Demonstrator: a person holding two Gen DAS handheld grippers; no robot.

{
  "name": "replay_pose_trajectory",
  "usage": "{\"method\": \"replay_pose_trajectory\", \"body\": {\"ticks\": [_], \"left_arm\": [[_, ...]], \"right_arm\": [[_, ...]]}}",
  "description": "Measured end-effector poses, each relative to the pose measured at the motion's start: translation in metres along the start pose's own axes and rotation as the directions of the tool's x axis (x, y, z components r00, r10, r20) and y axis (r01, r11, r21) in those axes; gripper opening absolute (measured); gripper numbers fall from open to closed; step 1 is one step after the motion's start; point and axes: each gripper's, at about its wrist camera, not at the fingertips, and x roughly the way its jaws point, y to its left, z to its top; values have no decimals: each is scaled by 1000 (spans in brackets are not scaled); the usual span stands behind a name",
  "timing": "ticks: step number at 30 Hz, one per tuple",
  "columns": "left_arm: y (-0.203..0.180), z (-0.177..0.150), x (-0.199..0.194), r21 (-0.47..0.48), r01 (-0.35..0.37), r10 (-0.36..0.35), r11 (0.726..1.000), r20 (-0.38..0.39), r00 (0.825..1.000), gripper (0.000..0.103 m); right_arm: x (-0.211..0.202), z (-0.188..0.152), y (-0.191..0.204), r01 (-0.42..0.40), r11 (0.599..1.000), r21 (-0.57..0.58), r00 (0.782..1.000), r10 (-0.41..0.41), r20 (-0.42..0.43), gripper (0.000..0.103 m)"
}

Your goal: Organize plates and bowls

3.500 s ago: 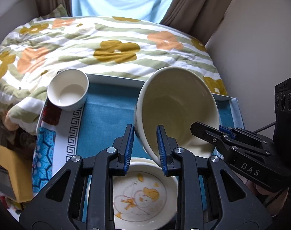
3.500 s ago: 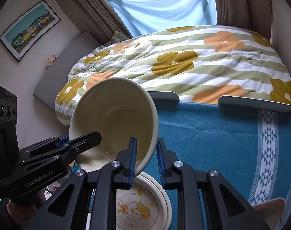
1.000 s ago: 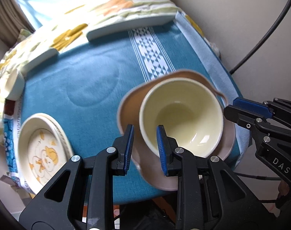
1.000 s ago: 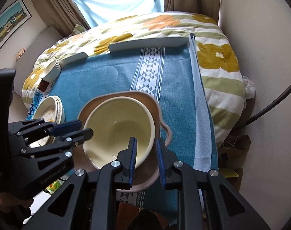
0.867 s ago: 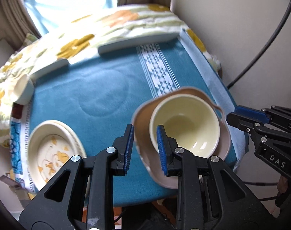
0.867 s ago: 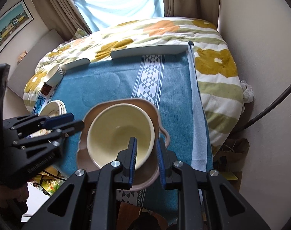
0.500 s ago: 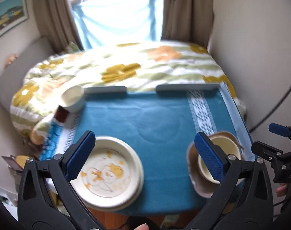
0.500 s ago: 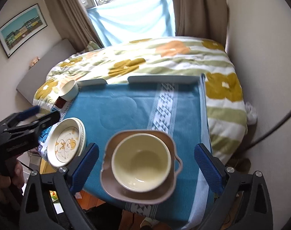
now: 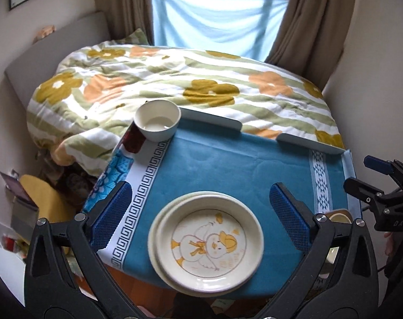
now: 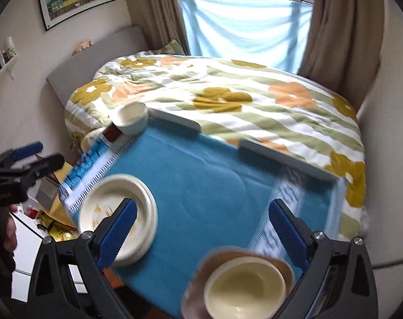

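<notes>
The cream bowl point(image 10: 244, 284) sits inside the brown handled dish point(image 10: 193, 297) at the table's near right corner, and nothing holds it. My right gripper point(image 10: 202, 226) hangs above and behind it, jaws wide open and empty. My left gripper point(image 9: 201, 204) is also wide open and empty, raised over a stack of cream plates point(image 9: 206, 242) with a duck picture at the near left. In the left wrist view only a sliver of the cream bowl point(image 9: 339, 216) shows behind my finger. A small white bowl point(image 9: 157, 119) stands at the far left corner.
The table wears a blue cloth point(image 9: 214, 164) with grey rails point(image 9: 212, 119) along its far edge. A flowered quilt point(image 9: 201, 79) on a bed lies right behind it. A wall stands close on the right, and clutter point(image 9: 34, 202) sits on the floor to the left.
Both grippers were shut on the cream bowl's rim as it sat in the brown dish. They have let go, opened wide and drawn back and up; the left one swung over the plates.
</notes>
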Motion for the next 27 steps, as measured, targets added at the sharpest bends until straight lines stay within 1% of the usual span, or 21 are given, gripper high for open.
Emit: {"method": "replay_pose_trajectory", "body": {"ticks": [2,3,5,6,7,9,10,11,12,13,14,16,17,18,19,21,22,23,24,25,27], "left_arm": [[28,13,12,-57,-4,3,998,-17,1000,103],[44,21,22,-101,9,-12,995,-30,999,103],[71,33,42,-181,46,-57,982,-54,997,102],[86,39,55,-227,69,-86,971,-65,994,101],[97,44,67,-263,84,-107,961,-75,991,98],[120,55,99,-335,115,-156,935,-97,983,88],[128,58,113,-360,126,-174,925,-106,979,81],[136,62,128,-385,137,-194,913,-113,974,75],[143,65,145,-404,150,-214,902,-118,970,73],[148,68,161,-416,155,-228,896,-130,965,68],[152,71,176,-427,155,-239,891,-150,959,63],[156,74,201,-451,174,-277,875,-172,945,57],[159,77,210,-456,178,-285,872,-178,942,55],[159,79,221,-460,177,-290,870,-188,939,53],[160,80,231,-464,175,-293,869,-195,936,52],[162,82,247,-477,168,-294,863,-202,934,51],[165,83,254,-483,164,-293,860,-206,934,48],[167,83,261,-488,155,-288,859,-209,934,42],[169,83,266,-491,149,-284,858,-214,934,39],[172,83,272,-495,145,-284,857,-218,934,35],[174,82,280,-496,130,-272,858,-226,935,32]], "right_arm": [[16,26,15,6,1000,-21,1000,-5,19,99],[25,39,22,1,999,-33,1000,0,21,99],[51,67,35,-39,998,-41,999,39,-7,99],[69,83,41,-75,997,-33,997,75,-25,99],[84,94,46,-101,995,-27,994,100,-40,99],[122,116,58,-122,992,-18,990,120,-74,99],[139,123,63,-131,991,-12,988,129,-90,99],[160,130,68,-148,989,3,983,148,-111,95],[176,135,72,-165,986,15,977,165,-131,91],[195,138,77,-180,983,23,971,182,-153,81],[210,139,80,-191,981,28,966,193,-172,74],[239,140,87,-205,978,42,956,209,-207,70],[250,140,88,-218,974,56,949,225,-220,63],[262,140,90,-232,970,74,941,243,-237,60],[273,140,91,-242,966,91,933,257,-253,57],[293,140,95,-254,961,108,922,274,-274,56],[300,142,95,-258,960,112,918,280,-281,55],[307,143,96,-262,958,115,914,285,-289,53],[315,143,98,-267,957,117,910,290,-297,52],[321,144,99,-270,956,118,906,293,-305,46],[332,145,101,-282,952,123,897,307,-317,35]]}}
